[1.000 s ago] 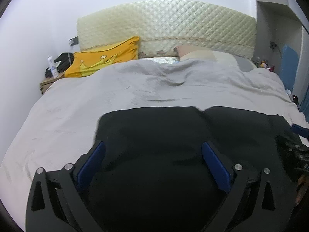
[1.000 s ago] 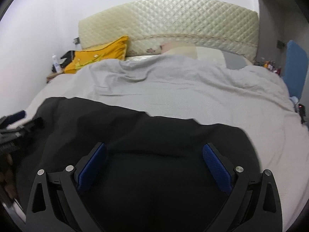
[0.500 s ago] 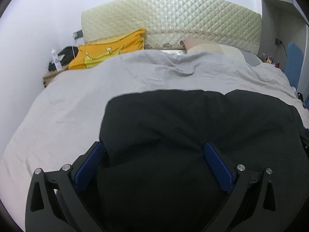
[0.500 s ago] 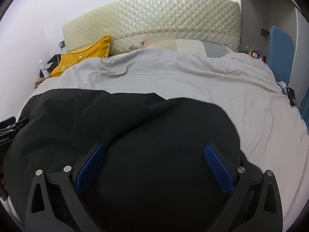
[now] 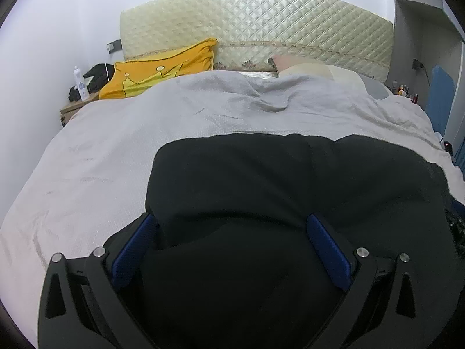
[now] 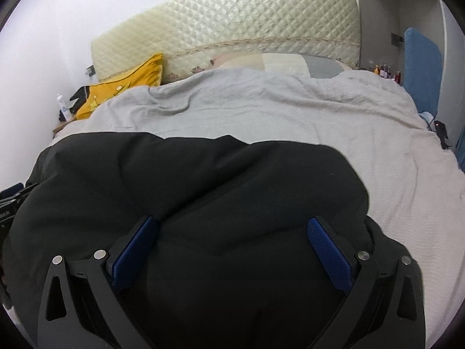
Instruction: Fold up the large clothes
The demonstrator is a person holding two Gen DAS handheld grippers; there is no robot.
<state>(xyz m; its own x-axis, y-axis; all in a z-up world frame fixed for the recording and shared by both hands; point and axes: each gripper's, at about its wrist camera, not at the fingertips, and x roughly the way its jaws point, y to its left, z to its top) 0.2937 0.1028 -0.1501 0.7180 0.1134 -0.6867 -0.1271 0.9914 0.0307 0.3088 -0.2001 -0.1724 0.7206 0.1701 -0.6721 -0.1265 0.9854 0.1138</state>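
Black garment (image 5: 261, 192), a large dark cloth spread across the near half of the bed, its far edge lying in an uneven line on the grey bedspread (image 5: 232, 107); in the right wrist view the same garment (image 6: 203, 180) fills the lower frame. Left claw (image 5: 232, 247): both blue-padded fingers (image 5: 132, 251) stand wide apart, with the garment bulging up between them; whether the pads touch the cloth cannot be told. Right claw (image 6: 232, 247): spread likewise, blue pads (image 6: 330, 253) set on either side of a fold of the same cloth, nothing pinched. At the left edge of the right wrist view a dark piece of the other tool shows beside the garment. Bedspread (image 6: 290, 110) wrinkled toward the head of the bed, where it covers part of a pale pillow (image 5: 314, 68). Yellow cushion (image 5: 162, 72) leaning against the quilted cream headboard (image 5: 255, 29). To the left of the bed, a wooden bedside stand (image 5: 75, 107) carrying a white bottle (image 5: 80, 83). Blue upright panel (image 6: 421, 67) at the right of the bed.
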